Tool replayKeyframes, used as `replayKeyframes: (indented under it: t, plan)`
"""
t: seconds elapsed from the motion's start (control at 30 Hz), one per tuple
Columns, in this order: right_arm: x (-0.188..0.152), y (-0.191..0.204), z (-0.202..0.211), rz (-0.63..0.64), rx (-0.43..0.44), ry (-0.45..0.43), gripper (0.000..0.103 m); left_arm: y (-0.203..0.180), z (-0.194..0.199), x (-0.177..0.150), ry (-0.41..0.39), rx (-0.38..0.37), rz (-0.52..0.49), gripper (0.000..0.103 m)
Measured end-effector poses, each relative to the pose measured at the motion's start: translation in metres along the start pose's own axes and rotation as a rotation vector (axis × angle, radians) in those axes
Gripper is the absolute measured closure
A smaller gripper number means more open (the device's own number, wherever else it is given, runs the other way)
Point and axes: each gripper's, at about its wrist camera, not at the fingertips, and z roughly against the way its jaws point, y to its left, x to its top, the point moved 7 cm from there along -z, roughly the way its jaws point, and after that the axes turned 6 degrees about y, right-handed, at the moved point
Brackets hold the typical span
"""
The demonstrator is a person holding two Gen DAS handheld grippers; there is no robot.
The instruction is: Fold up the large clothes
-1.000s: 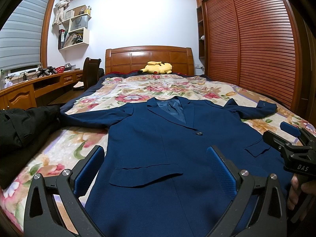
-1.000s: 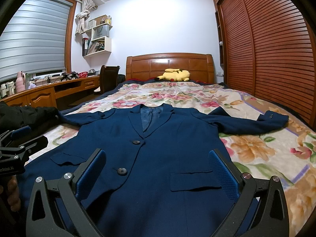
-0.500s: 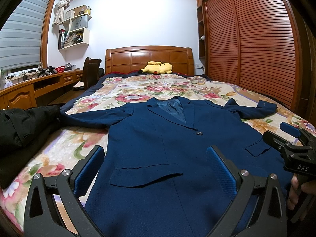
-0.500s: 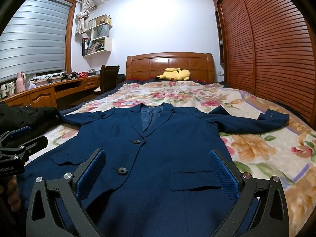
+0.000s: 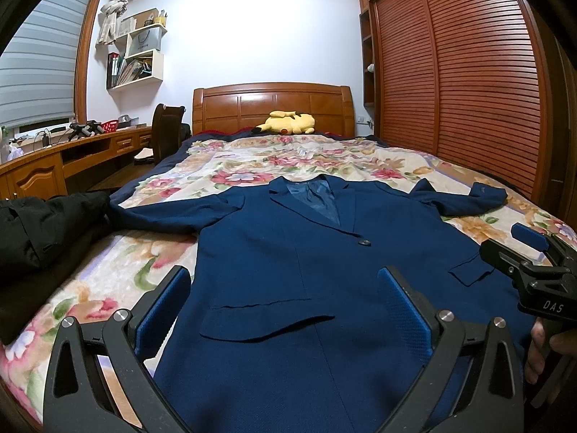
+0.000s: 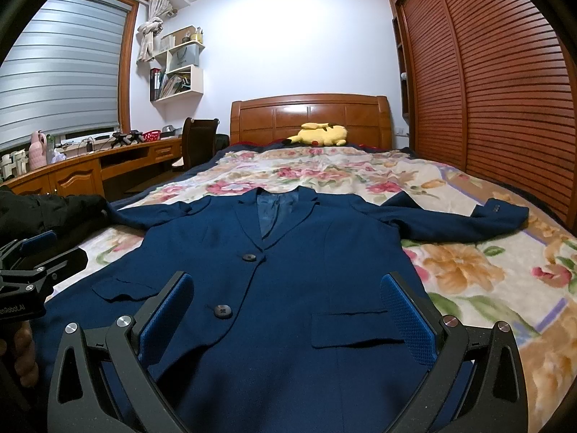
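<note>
Blazer [image 5: 288, 270] flat on bed [image 5: 108, 278] (unfolded); left tongs [image 5: 285, 310], right tongs [image 6: 288, 310] spread above

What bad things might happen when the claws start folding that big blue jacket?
The blue jacket has long sleeves spread wide, so one might flop crooked mid-fold. The flowery blanket underneath could get pinched along with it. Its left sleeve touches the black coat, which might get dragged too.
</note>
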Motion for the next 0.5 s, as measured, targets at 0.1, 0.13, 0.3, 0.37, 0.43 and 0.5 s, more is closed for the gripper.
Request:
replayKeyframes:
  t: [0.1,0.13,0.3,0.37,0.43,0.5]
  plan:
    - [0.001,0.0,0.0,0.0,0.001,0.001,0.0,0.0,0.0,0.0,0.001,0.0,0.001,0.0]
    - [0.001,0.0,-0.001,-0.001,0.0,0.001,0.0,0.0,0.0,0.0,0.002,0.0,0.001,0.0]
    - [0.002,0.002,0.0,0.003,0.004,0.005,0.0,0.003,-0.002,-0.001,0.023,0.005,0.003,0.0]
    - [0.004,0.002,-0.002,-0.012,0.018,0.015,0.0,0.006,-0.003,-0.002,0.042,0.004,0.004,0.0]
    - [0.01,0.002,-0.001,-0.011,0.033,0.01,0.0,0.011,-0.005,-0.003,0.061,0.003,0.002,0.0]
    - [0.016,0.005,0.001,0.004,0.032,-0.003,0.0,0.017,-0.006,-0.003,0.075,0.018,-0.005,0.0]
